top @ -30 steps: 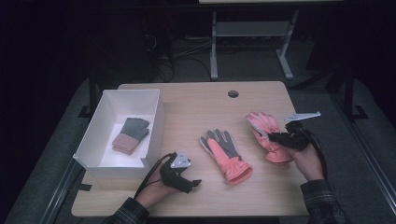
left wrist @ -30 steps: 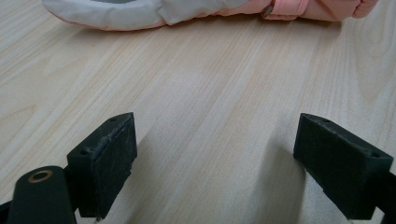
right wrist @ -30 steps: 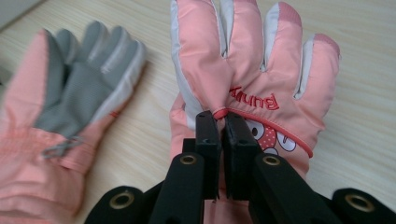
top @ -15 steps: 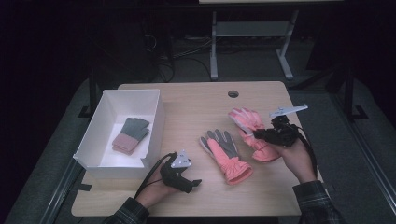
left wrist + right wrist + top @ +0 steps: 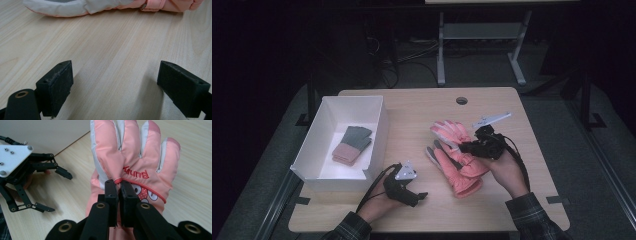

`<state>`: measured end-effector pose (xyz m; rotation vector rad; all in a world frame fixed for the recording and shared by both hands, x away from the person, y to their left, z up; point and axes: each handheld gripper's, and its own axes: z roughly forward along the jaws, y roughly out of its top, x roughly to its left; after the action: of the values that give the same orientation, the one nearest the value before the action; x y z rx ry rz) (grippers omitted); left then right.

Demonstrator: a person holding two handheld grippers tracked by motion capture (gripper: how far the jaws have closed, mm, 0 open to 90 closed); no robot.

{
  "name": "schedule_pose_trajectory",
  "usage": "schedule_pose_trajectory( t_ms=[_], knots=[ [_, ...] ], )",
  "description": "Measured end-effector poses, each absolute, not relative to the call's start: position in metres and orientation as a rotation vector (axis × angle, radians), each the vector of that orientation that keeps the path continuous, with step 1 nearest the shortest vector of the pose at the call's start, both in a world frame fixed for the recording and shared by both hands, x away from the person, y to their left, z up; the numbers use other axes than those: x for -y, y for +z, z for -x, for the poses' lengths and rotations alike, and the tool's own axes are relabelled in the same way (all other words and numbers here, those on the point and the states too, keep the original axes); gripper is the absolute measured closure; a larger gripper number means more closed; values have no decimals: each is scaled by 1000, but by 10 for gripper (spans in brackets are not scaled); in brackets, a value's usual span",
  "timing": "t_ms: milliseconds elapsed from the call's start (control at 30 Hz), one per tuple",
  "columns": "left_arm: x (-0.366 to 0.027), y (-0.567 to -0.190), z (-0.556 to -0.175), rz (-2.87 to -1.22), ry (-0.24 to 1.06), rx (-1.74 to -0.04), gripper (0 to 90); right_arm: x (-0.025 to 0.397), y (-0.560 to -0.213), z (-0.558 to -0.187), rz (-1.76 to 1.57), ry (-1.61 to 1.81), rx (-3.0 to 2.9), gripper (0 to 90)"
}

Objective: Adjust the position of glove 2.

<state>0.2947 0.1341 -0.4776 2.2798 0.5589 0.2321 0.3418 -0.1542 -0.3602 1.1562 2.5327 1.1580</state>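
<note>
Two pink ski gloves are at the table's middle. One glove (image 5: pixel 460 177) lies flat with its grey palm up. The second glove (image 5: pixel 448 131) rests across the first, its back with red lettering showing (image 5: pixel 135 157). My right gripper (image 5: pixel 463 147) is shut on a fold of that second glove (image 5: pixel 119 187). Near the table's front edge, my left gripper (image 5: pixel 421 196) rests open with nothing between its jaws (image 5: pixel 115 87). The edge of the flat glove (image 5: pixel 82 7) lies beyond those jaws.
A white box (image 5: pixel 377 135) stands at the left, holding a folded green and pink item (image 5: pixel 352 145). Its wall (image 5: pixel 45 132) shows behind the left gripper (image 5: pixel 37 182). A round cable hole (image 5: pixel 461 100) sits at the far edge of the wooden table (image 5: pixel 412 115).
My right gripper has moved left with the pink glove, carrying it from the right side onto the other glove. The left gripper has stayed put.
</note>
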Motion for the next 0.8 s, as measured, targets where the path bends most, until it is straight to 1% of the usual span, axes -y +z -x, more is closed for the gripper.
schedule_pose_trajectory(
  t_ms=[200, 500, 800],
  knots=[
    [-134, -477, -295, -2281, 233, -558, 126, 140, -369, -343, -1148, 1114, -2573, 855],
    [-134, -477, -295, -2288, 235, -554, 126, 135, -383, -348, -1171, 1080, -2597, 848],
    [-133, -478, -294, -2272, 233, -563, 126, 121, -401, -355, -1156, 1020, -2656, 796]
  ],
)
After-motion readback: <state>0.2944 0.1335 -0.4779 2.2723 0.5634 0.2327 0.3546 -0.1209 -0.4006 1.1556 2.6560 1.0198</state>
